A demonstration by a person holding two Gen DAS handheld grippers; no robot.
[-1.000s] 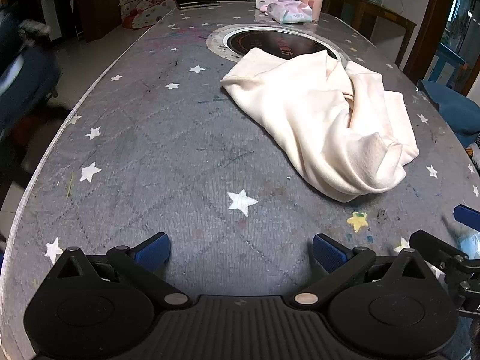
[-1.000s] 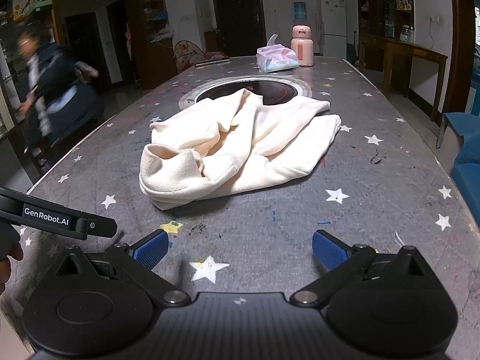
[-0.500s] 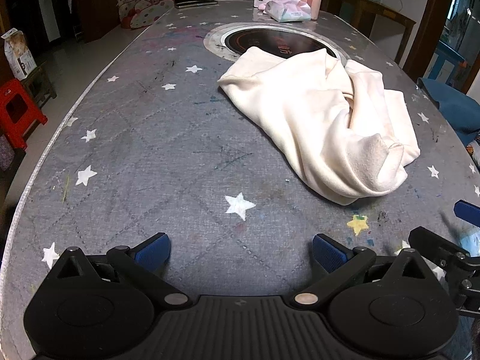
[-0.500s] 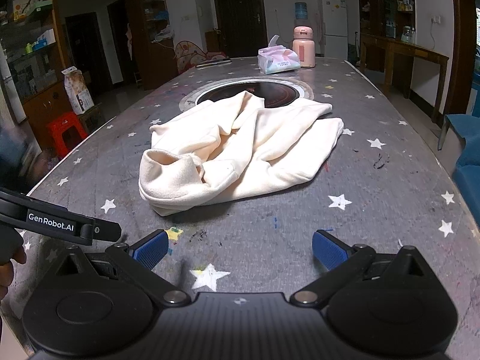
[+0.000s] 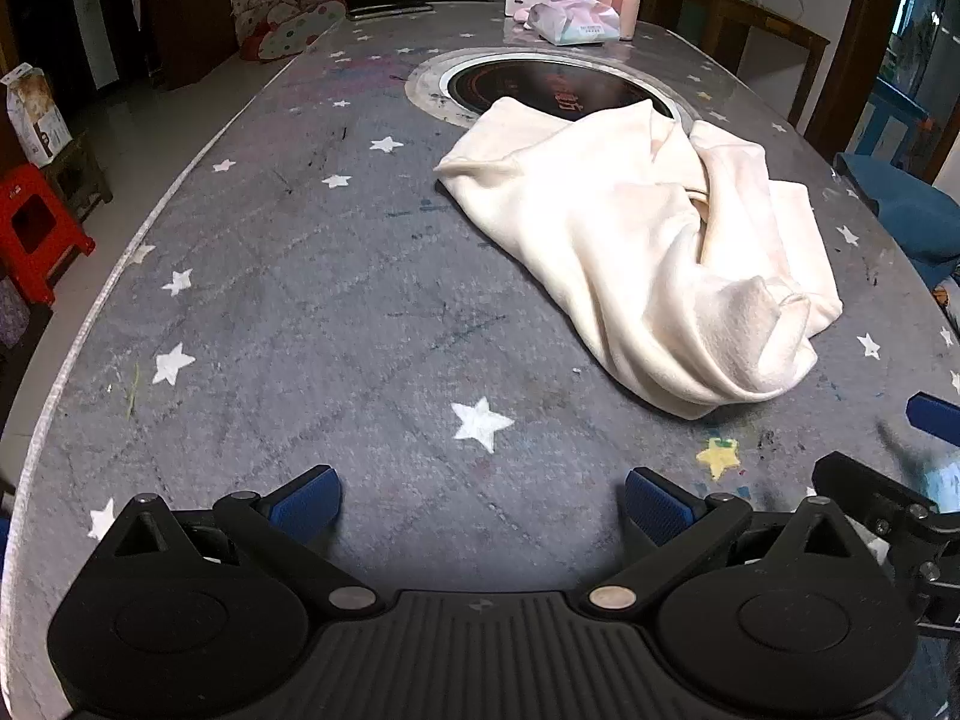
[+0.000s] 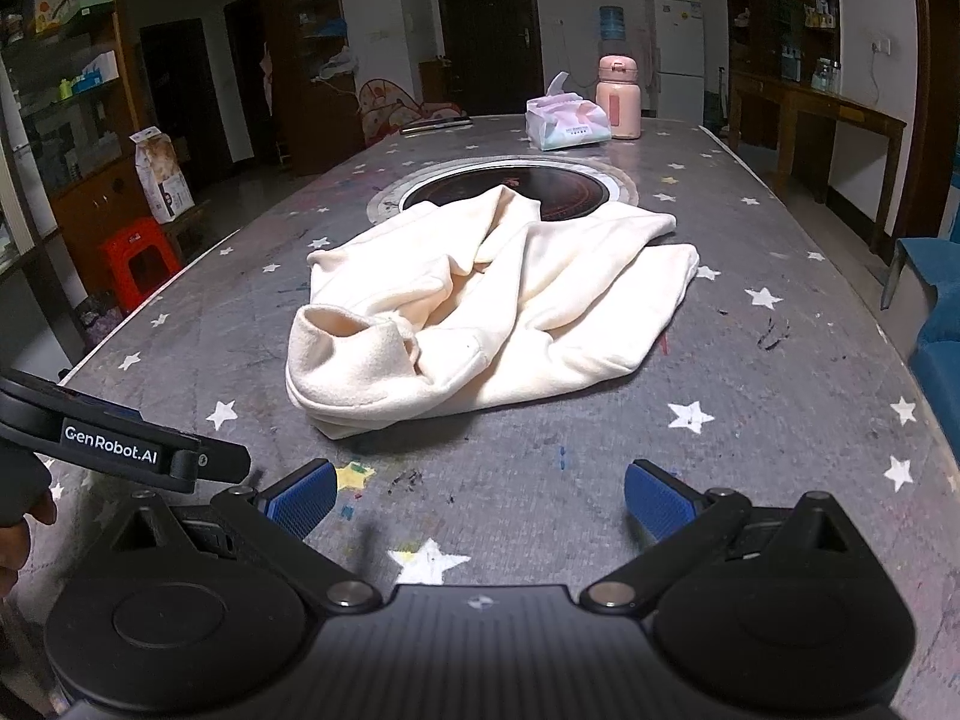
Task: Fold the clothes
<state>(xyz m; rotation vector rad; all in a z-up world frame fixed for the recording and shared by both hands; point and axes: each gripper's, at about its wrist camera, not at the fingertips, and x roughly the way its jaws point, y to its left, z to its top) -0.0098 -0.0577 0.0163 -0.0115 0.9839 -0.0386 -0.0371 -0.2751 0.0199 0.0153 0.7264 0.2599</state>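
Grey quilted cloth printed with white stars covers the long desk point(image 6: 780, 372), marked here and there with dark scribbles and one yellow star point(image 5: 718, 457) near the front edge. A cream garment point(image 6: 480, 324) lies crumpled in a loose heap near the middle of the desk, its far edge draped over the rim of a round black cooktop point(image 6: 510, 189) set into the surface at 12 o'clock. From the left tongs point(image 5: 480, 504) the garment point(image 5: 648, 252) sits at about 1 o'clock; from the right tongs point(image 6: 480, 498) it lies at about 11 to 12 o'clock, apart from both. Both tongs hover low over the near end of the desk with their blue pads spread wide and nothing between them. At the far end stand a tissue pack point(image 6: 567, 120) and a pink bottle point(image 6: 618, 97), side by side. Around the desk, the room is dim: dark wooden shelving at 9 o'clock, a red stool point(image 6: 138, 264) on the floor, a dark door point(image 6: 483, 30) and a white fridge point(image 6: 678, 54) at the back wall
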